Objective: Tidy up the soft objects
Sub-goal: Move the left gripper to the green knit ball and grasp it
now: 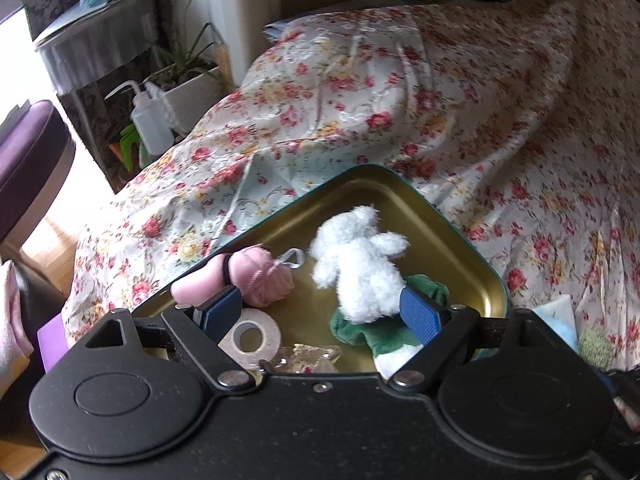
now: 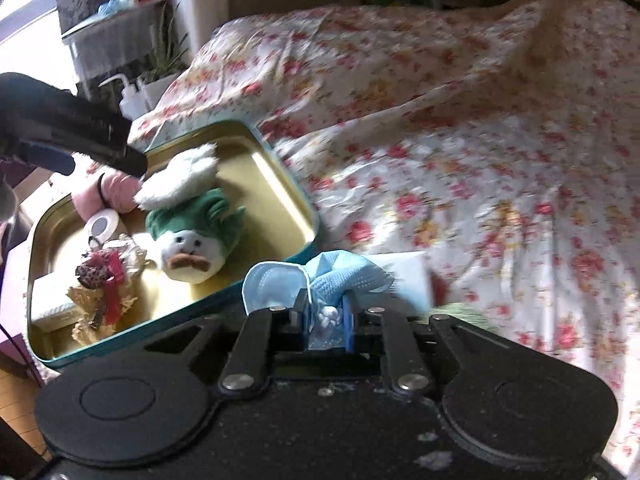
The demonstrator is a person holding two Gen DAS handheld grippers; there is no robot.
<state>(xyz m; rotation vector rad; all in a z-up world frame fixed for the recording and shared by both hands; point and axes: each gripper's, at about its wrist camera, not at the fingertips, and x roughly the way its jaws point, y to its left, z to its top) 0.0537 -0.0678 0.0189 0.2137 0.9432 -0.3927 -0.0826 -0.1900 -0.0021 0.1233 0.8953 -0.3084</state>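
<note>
While right tongs [image 2: 325, 312] pinch the mask [image 2: 316, 276] by a fold & left tongs [image 1: 324, 312] gape empty over the tin [image 1: 472, 248], mask could slip out.

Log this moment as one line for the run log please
right gripper: shut on blue face mask | left gripper: open over tin | white plush: in tin

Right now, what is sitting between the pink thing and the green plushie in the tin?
In the left wrist view, the white fluffy toy lies between the pink soft toy and the green plushie, partly atop the green one.
</note>
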